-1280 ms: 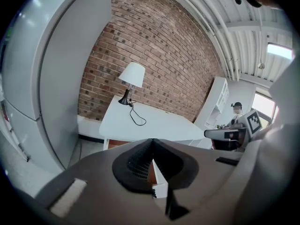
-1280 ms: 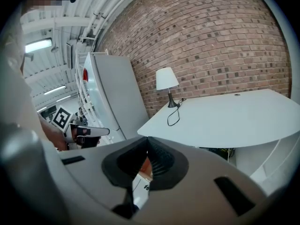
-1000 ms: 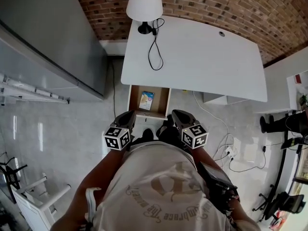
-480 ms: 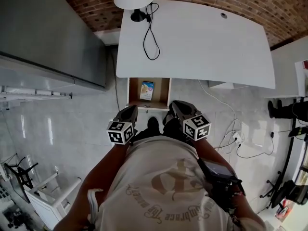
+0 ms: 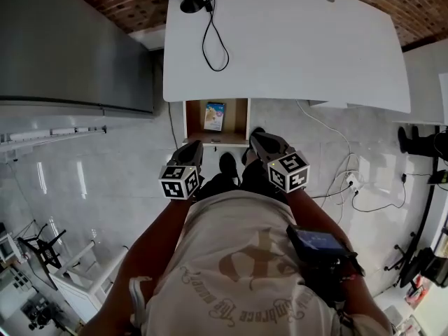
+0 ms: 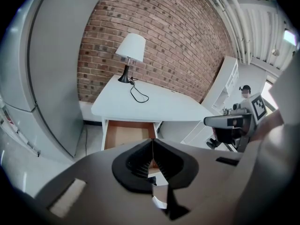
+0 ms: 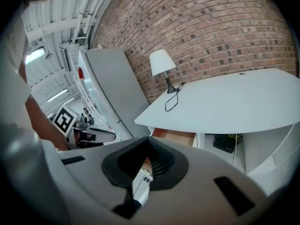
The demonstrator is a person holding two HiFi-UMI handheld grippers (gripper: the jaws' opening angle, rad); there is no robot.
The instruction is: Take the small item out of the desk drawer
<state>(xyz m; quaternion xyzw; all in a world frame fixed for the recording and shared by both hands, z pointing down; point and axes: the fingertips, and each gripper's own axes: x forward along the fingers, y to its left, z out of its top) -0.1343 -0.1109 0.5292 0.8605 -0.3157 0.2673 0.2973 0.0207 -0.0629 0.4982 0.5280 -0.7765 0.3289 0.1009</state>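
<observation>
The wooden desk drawer [image 5: 241, 120] stands pulled out from under the white desk [image 5: 294, 54]. Inside it lies the small item [image 5: 214, 115], a flat blue and yellow packet. My left gripper [image 5: 194, 146] hangs just short of the drawer's front left corner, its jaws shut with nothing between them. My right gripper [image 5: 257, 140] is by the front right corner, also shut and empty. In the left gripper view the left gripper [image 6: 152, 142] points at the drawer [image 6: 123, 134], and its body hides the packet. The right gripper [image 7: 147, 145] sees only the drawer [image 7: 174, 136].
A white lamp [image 6: 130, 50] and its black cable [image 5: 213, 40] sit at the desk's back left, against a brick wall. A tall grey cabinet [image 5: 70, 47] stands left of the desk. Cables and a power strip [image 5: 350, 184] lie on the floor at the right. The person's shoes [image 5: 228, 165] are below the drawer.
The head view has shifted, so the desk and drawer sit higher in frame. Both grippers stay shut and close to the drawer front.
</observation>
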